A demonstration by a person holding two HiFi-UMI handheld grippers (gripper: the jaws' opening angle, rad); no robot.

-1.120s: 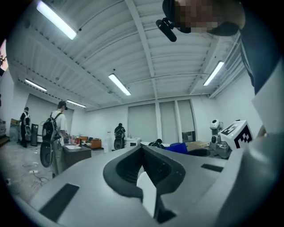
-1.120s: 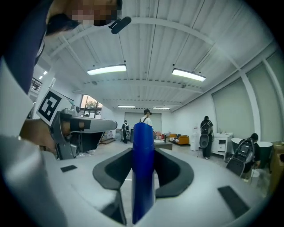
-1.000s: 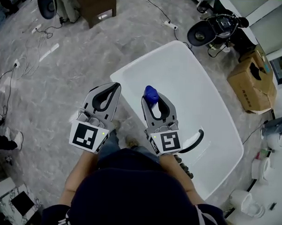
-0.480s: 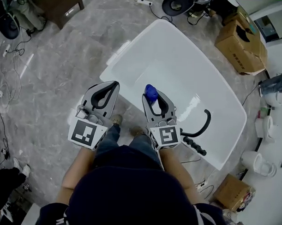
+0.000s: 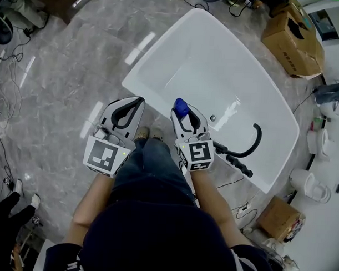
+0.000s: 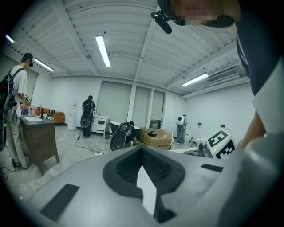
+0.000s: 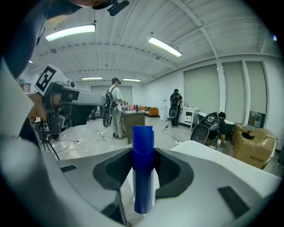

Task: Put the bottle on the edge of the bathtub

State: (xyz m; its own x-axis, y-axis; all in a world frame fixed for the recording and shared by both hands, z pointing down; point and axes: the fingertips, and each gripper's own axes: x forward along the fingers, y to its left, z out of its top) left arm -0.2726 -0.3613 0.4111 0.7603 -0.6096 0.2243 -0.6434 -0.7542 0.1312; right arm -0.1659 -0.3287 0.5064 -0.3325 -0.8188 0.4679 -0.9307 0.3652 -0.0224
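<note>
Gripping a blue bottle, the right tool has its two jaws pressed against the bottle's sides. In the right gripper view the bottle stands upright between the dark pads, its top rising above the jaw tips. From the head view only the bottle's blue end shows, poking out past the tips. It hangs over the near rim of the white bathtub, close to the person's feet. Whether the bottle touches the rim cannot be told from these views.

The left tool is held level beside the right one, out over the grey marbled floor just short of the tub. Its jaws are closed tip to tip, with only the hollow between the pads and nothing in it. The left gripper view shows this plainly.

The person's jeans and shoes show between the two tools, with the toes just beside the tub's wall. A black curved hose lies over the tub's near rim to the right of the right tool. Two cardboard boxes stand on the floor, one beyond the far end of the tub and one near its right corner. A white toilet sits at the right edge.
</note>
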